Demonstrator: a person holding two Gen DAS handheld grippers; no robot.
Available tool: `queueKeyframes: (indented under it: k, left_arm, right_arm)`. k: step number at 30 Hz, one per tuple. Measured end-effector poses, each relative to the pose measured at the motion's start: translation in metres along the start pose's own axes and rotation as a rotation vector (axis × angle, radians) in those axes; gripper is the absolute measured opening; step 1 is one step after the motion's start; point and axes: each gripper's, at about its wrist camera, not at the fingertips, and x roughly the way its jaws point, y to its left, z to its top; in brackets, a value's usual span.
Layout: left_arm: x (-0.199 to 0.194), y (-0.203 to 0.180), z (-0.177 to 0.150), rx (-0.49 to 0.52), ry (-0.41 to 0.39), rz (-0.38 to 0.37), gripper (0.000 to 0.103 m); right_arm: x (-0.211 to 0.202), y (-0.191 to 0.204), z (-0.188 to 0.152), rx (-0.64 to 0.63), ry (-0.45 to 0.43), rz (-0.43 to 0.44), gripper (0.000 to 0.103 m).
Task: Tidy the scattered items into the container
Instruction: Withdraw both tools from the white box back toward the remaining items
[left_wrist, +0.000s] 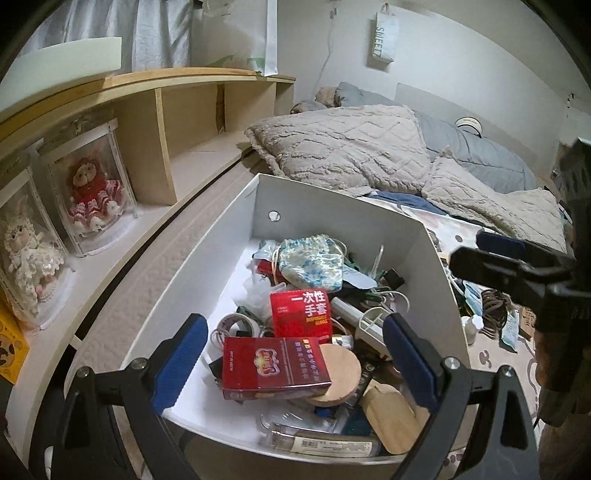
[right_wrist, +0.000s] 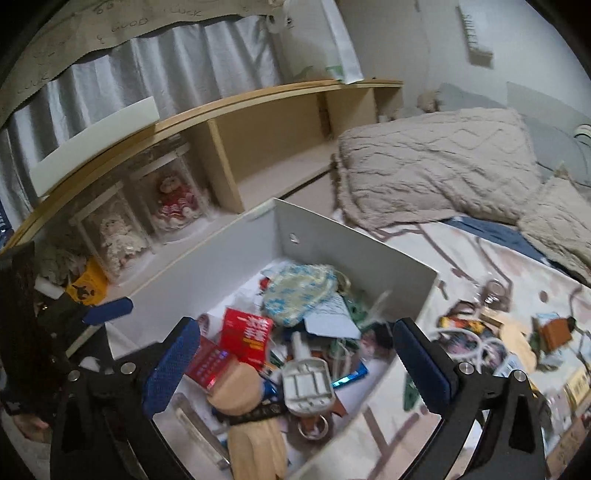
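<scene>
The white box (left_wrist: 417, 236) stands on the bed, heaped with small items: two red packs (left_wrist: 275, 369), a floral pouch (left_wrist: 314, 264), a round wooden lid (left_wrist: 341, 373) and cables. My left gripper (left_wrist: 295, 354) hangs open over its near end, and nothing is between its blue pads. My right gripper (right_wrist: 299, 363) is wide open above the same box (right_wrist: 354, 243). A white plastic piece (right_wrist: 308, 384) lies loose in the box below it. Scattered items remain on the sheet right of the box: white cables (right_wrist: 480, 343), an orange-brown box (right_wrist: 554, 330) and a glass jar (right_wrist: 495, 291).
A wooden shelf (left_wrist: 166, 122) with boxed dolls (left_wrist: 94, 188) runs along the left of the bed. Beige pillows (left_wrist: 343, 144) and a grey duvet (left_wrist: 480, 147) lie beyond the box. The right gripper's finger (left_wrist: 498, 254) shows at the right edge of the left wrist view.
</scene>
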Motion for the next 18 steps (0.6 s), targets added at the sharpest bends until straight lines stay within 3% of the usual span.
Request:
queueKeyframes:
  k: [18]
  left_arm:
    - [-0.002,-0.048,-0.011,0.064,-0.009,-0.057,0.096]
  right_arm:
    - [-0.080,-0.037,-0.052,0.022,-0.115,-0.259,0.103]
